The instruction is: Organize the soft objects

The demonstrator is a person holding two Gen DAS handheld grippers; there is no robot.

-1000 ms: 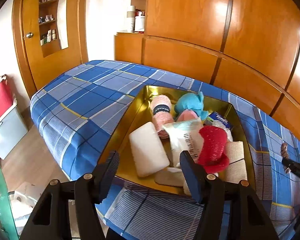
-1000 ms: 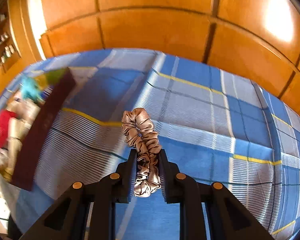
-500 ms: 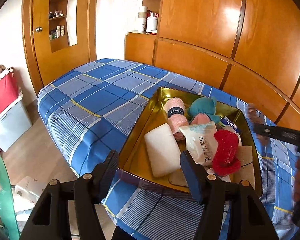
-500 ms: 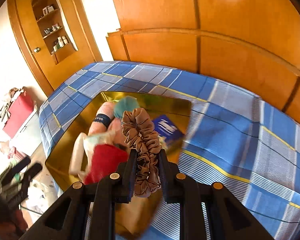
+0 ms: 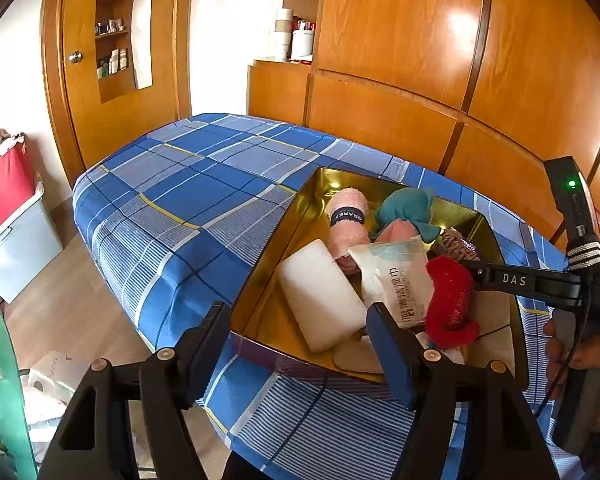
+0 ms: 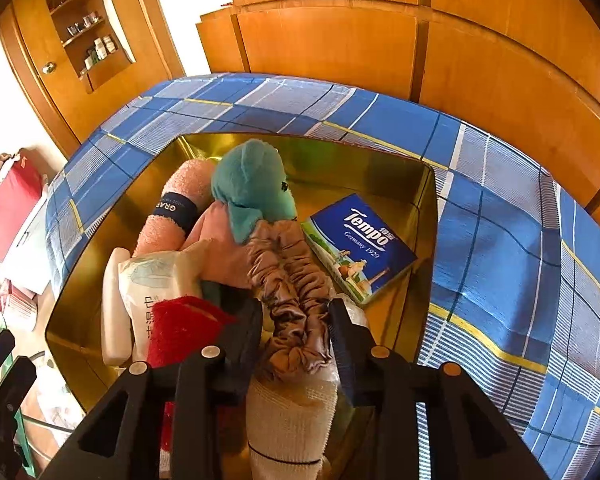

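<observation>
Releasing: right hand-held gripper, carried from bed to over gold box, jaws just opening, scrunchie loose between them; left hand-held gripper open, empty; item delivered

bed: blue plaid sheet | on it: gold box

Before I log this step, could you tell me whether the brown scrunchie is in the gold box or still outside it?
In: the scrunchie lies over the items inside the gold box, between the right tool's just-opened jaws.
</observation>
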